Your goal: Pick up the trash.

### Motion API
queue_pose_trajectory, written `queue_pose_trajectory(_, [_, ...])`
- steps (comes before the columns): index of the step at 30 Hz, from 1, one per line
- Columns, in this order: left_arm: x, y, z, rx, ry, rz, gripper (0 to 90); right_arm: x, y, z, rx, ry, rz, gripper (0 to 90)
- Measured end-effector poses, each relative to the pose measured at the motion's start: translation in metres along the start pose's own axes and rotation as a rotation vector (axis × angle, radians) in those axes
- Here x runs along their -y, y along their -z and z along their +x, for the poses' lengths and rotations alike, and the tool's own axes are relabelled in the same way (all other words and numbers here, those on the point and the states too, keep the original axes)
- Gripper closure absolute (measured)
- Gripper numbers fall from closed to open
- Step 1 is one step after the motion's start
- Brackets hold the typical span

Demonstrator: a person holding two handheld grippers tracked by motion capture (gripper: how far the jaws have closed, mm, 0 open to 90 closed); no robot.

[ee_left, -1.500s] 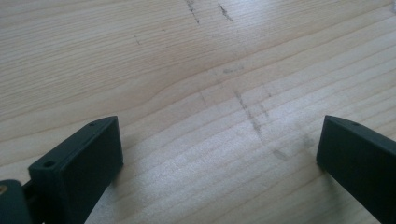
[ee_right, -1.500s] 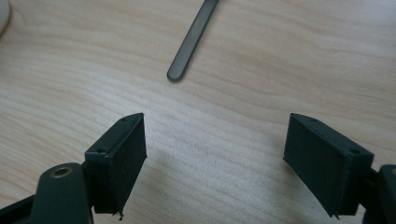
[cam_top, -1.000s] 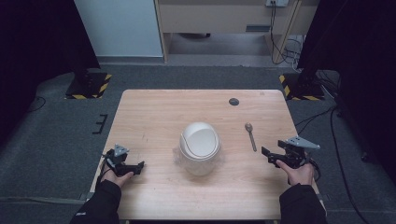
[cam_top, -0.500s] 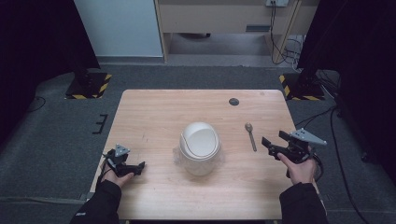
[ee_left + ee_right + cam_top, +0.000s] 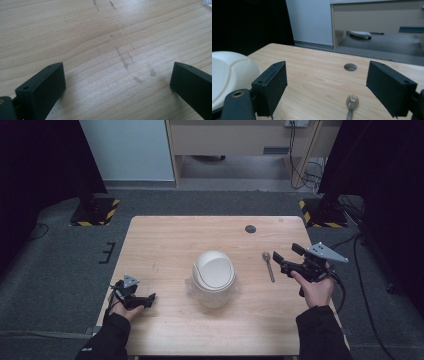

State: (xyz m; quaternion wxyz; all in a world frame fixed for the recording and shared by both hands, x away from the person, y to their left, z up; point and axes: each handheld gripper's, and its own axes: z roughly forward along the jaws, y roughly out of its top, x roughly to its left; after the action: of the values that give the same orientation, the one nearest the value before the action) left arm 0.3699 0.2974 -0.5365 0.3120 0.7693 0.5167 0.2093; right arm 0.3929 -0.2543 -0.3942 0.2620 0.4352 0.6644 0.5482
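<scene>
Your right gripper stood spread, holding nothing, just beside the spoon, which lay right of the white-lidded container at mid-table. The right gripper view put the spoon's bowl between your jaws, a framing the high view did not give. Your left gripper, also spread, faced bare table near the front left edge. Since a second before, your right hand had moved up and toward the spoon. Open wood lay around it.
</scene>
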Motion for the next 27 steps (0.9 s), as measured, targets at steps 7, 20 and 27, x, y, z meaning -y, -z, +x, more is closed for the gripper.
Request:
queue_pose_trajectory(7, [0.000, 0.000, 0.000, -0.001, 0.001, 0.000, 0.0, -0.018, -0.006, 0.020, -0.053, 0.021, -0.031, 16.8])
queue_pose_trajectory(20, [0.000, 0.000, -0.001, -0.002, 0.003, 0.001, 0.0, -0.024, -0.033, 0.067, -0.171, 0.064, -0.004, 16.1])
queue_pose_trajectory(27, [0.000, 0.000, -0.001, -0.002, 0.003, 0.001, 0.0, -0.013, -0.049, 0.089, -0.231, 0.052, 0.008, 15.4])
